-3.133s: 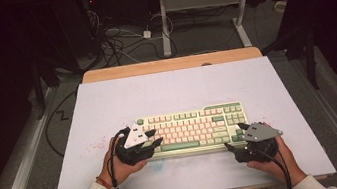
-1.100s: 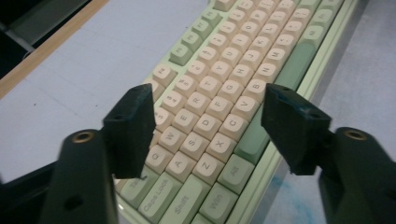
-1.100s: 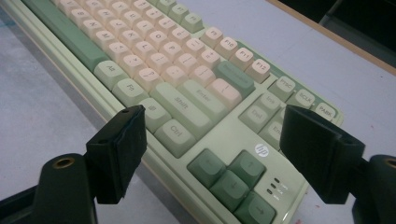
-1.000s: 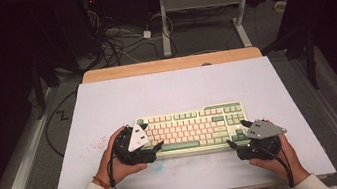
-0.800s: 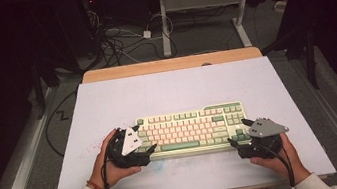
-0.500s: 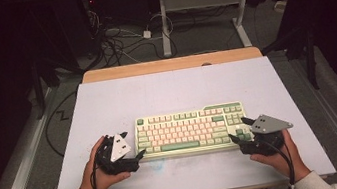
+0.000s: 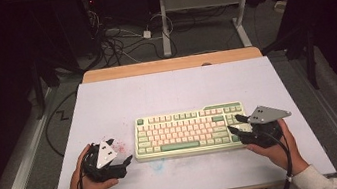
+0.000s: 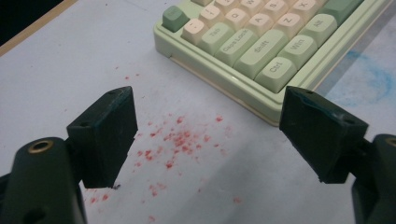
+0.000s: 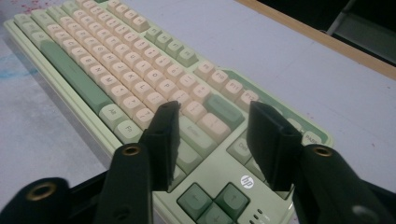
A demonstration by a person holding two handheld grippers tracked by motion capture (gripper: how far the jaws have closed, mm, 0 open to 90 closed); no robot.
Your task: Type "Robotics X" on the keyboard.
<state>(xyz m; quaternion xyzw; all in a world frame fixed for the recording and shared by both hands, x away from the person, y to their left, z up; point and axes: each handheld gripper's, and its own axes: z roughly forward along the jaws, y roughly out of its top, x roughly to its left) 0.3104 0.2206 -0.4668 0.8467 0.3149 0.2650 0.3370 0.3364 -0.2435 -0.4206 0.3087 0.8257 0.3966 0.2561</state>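
Table evenly lit, surroundings dark; close views sharp, soft shadows.

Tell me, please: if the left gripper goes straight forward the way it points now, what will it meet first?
Probably the keyboard. The open left gripper aims over bare table speckled with red spots, toward the keyboard's near corner by the Ctrl key. Depth is unclear; a lower path would meet the table first.

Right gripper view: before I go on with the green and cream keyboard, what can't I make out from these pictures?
- Right gripper view: the black fingers cover the keys behind them on the green and cream keyboard; whether they touch any key is unclear.
- Left gripper view: the top and right edges cut off most of the keyboard.
- High view: key legends are too small to read.
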